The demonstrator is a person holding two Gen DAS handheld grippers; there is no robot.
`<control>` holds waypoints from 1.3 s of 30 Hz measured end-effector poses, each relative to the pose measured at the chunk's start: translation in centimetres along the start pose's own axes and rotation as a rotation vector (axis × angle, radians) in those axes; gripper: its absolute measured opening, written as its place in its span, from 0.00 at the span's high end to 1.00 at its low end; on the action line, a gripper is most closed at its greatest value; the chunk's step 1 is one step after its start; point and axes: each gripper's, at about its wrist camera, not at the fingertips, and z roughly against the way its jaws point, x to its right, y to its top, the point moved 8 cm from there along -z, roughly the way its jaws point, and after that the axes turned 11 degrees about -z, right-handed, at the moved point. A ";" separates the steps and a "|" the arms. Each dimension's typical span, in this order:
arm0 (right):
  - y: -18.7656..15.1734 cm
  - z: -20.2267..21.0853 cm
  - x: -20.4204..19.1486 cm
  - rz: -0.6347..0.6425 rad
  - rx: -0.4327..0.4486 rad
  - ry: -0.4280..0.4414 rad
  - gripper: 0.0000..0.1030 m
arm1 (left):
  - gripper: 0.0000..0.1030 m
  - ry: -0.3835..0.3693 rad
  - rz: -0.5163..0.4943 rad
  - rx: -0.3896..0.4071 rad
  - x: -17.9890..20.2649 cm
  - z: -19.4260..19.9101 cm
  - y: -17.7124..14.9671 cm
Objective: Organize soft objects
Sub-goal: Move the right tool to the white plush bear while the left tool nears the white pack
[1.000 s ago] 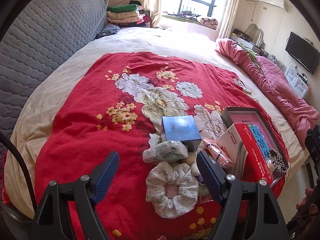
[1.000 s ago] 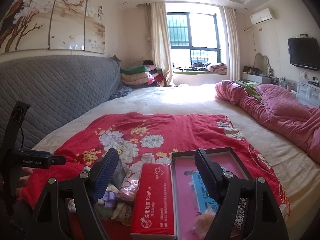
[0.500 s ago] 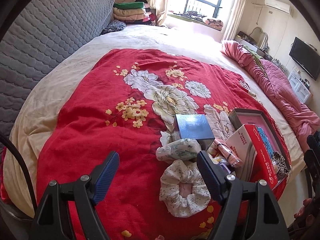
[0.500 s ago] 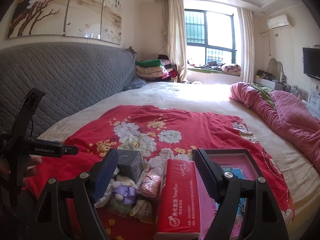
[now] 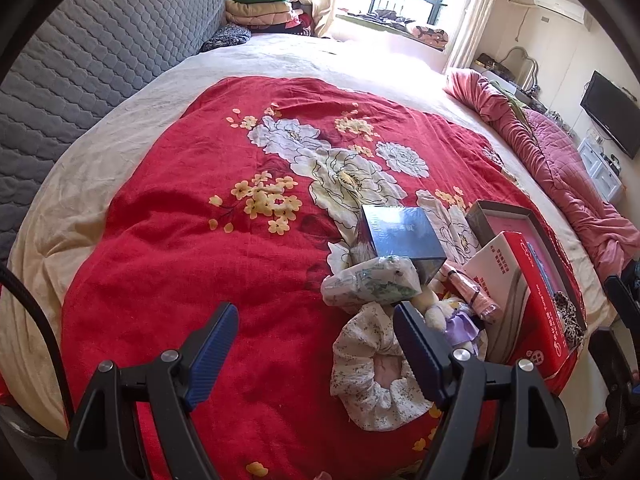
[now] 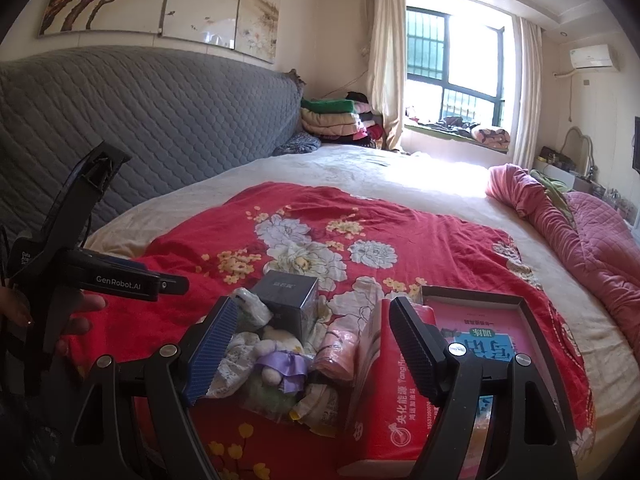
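Observation:
A pile of small things lies on the red flowered blanket [image 5: 192, 240]. It holds a white floral scrunchie [image 5: 372, 368], a soft tissue pack [image 5: 368, 280], a small plush toy in purple [image 6: 280, 356] and a pink wrapped item [image 6: 336, 348]. My left gripper [image 5: 316, 348] hangs open above the blanket, its right finger over the scrunchie's edge. Low over the pile, my right gripper [image 6: 314, 344] is open, with the plush toy seen between its fingers and nothing gripped.
A dark blue box [image 5: 400, 236] stands behind the pile. A red tissue box [image 6: 396, 400] leans beside a shallow tray [image 6: 472, 294] that holds a pink book and a leopard scrunchie [image 5: 568, 316]. A pink quilt [image 6: 580, 240] lies right, a grey headboard [image 6: 160, 120] left.
My right gripper has swung left, from over the red box and tray to over the pile. The left gripper has sunk a little toward the blanket, and the scrunchie now sits under its right finger.

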 end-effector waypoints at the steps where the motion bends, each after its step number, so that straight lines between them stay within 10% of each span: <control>1: -0.2 -0.2 -0.1 0.005 -0.007 -0.001 0.23 | 0.23 -0.002 -0.001 0.002 0.0 0.0 0.0; 20: -6.6 -6.4 -3.4 0.366 -0.179 -0.104 0.23 | 0.23 -0.072 -0.056 -0.029 1.2 -4.6 -0.7; 39: -9.4 -11.9 -3.8 0.585 -0.242 -0.149 0.63 | 0.23 -0.171 -0.106 -0.027 1.9 -8.3 0.6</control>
